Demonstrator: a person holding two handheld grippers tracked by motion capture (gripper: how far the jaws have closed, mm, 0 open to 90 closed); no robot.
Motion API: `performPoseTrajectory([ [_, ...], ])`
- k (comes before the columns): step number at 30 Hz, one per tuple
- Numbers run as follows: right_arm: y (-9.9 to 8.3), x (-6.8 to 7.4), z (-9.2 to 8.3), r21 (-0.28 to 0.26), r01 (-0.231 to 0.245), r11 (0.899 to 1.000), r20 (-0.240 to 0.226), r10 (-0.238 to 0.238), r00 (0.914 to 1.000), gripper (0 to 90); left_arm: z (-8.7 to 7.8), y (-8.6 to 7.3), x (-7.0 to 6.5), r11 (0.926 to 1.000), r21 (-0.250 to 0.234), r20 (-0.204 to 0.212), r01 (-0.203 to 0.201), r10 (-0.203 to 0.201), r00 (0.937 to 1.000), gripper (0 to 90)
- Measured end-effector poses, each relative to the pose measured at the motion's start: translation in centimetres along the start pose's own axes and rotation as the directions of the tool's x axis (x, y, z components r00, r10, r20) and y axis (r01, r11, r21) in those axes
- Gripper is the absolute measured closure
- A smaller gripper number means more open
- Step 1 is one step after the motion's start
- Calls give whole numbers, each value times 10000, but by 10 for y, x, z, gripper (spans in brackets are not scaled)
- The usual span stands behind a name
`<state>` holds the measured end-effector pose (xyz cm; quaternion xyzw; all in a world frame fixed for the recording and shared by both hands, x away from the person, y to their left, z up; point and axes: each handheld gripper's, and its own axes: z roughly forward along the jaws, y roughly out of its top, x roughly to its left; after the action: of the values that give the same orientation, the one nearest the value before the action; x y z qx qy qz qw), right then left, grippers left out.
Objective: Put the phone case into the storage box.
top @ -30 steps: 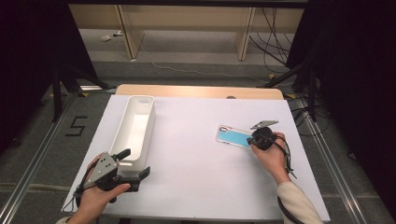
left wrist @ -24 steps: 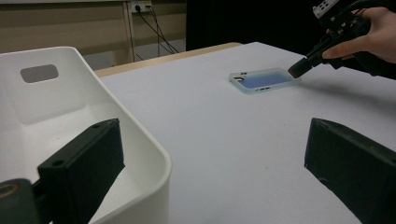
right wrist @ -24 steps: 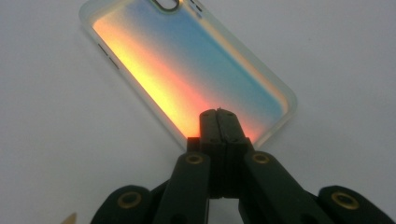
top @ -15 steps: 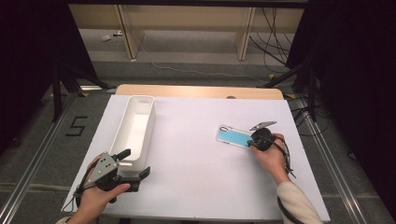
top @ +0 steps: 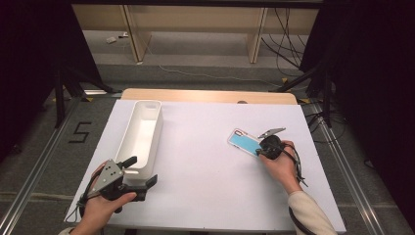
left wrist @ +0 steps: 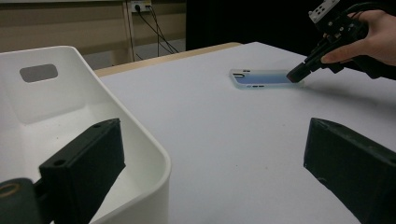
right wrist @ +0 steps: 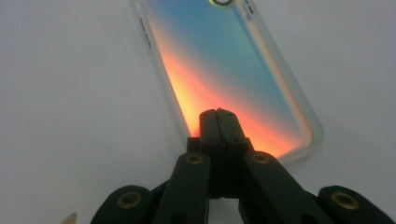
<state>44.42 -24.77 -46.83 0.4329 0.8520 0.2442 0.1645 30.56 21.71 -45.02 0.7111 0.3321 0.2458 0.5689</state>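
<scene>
High view shows a white table (top: 205,186) filling the centre of the frame, a long white bin (top: 139,137) at left, and a phone case (top: 246,142) right of centre, its long axis running from upper left to lower right. The right gripper (top: 261,151), jaws pressed together with nothing between them, rests its tips on the case's lower right end. The left gripper (top: 142,172), spread wide, straddles the bin's lower wall, well apart from the case.
</scene>
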Motion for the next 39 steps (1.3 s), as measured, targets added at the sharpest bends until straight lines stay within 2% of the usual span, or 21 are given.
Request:
performPoseTrajectory([
  [3,2,4,1,1,-125,9999,-71,125,9999,900,0,0,0,10000,-4,-12,90,-90,10000,45],
  [4,2,3,3,-169,193,9997,-35,-194,9998,900,0,0,0,10000,-1,-1,47,-47,10000,45],
  [7,3,5,2,112,38,9999,-170,-36,9998,900,0,0,0,10000,0,8,16,-16,10000,45],
  [13,5,9,5,-85,199,9998,-201,-201,9996,900,0,0,0,10000,1,25,-52,52,10000,45],
  [15,6,12,4,67,17,10000,-305,-15,9995,900,0,0,1,10000,0,26,-68,68,10000,45],
  [16,6,12,7,-205,182,9996,-225,-186,9996,900,0,0,-1,10000,-11,13,98,-98,10000,46],
  [17,7,13,7,-245,101,9996,-233,-107,9997,900,0,0,0,10000,-2,8,-19,19,10000,46],
  [18,8,15,6,-23,-16,10000,-336,15,9994,900,0,0,0,10000,-1,-1,-9,9,10000,46],
  [21,9,16,8,-164,121,9998,-325,-127,9994,900,0,0,0,10000,-6,6,-3,3,10000,46],
  [23,10,18,7,72,16,10000,-497,-12,9988,900,0,0,0,10000,-2,20,-28,28,10000,46],
  [24,10,19,9,-171,-59,9998,-379,52,9993,900,0,0,0,10000,-6,5,-2,2,10000,46],
  [26,11,18,10,-287,255,9993,-363,-265,9990,900,0,0,0,10000,-5,6,-13,13,10000,46],
  [27,12,20,11,-286,15,9996,-394,-27,9992,900,0,0,1,10000,-1,19,-31,31,10000,46],
  [29,13,19,9,46,159,9999,-553,-156,9984,900,0,0,0,10000,-5,5,8,-8,10000,46],
  [30,14,20,11,-222,156,9996,-385,-165,9991,900,0,0,0,10000,-5,7,0,0,10000,46],
  [31,14,23,10,-62,-145,9999,-452,142,9989,900,0,0,0,10000,-5,7,0,0,10000,47],
  [33,16,23,11,-32,68,10000,-538,-70,9985,900,0,0,0,10000,-5,11,-6,6,10000,46],
  [34,16,25,11,-44,-133,9999,-528,131,9985,900,0,0,0,10000,-7,7,-16,16,10000,47],
  [36,18,23,13,-92,252,9996,-642,-257,9976,900,0,0,0,10000,-6,4,-2,2,10000,47],
  [37,18,26,15,-324,-95,9994,-489,79,9988,900,0,0,0,10000,-3,0,-7,7,10000,47],
  [39,19,26,15,-208,67,9998,-518,-78,9986,900,0,0,0,10000,-14,9,-6,6,10000,47],
])
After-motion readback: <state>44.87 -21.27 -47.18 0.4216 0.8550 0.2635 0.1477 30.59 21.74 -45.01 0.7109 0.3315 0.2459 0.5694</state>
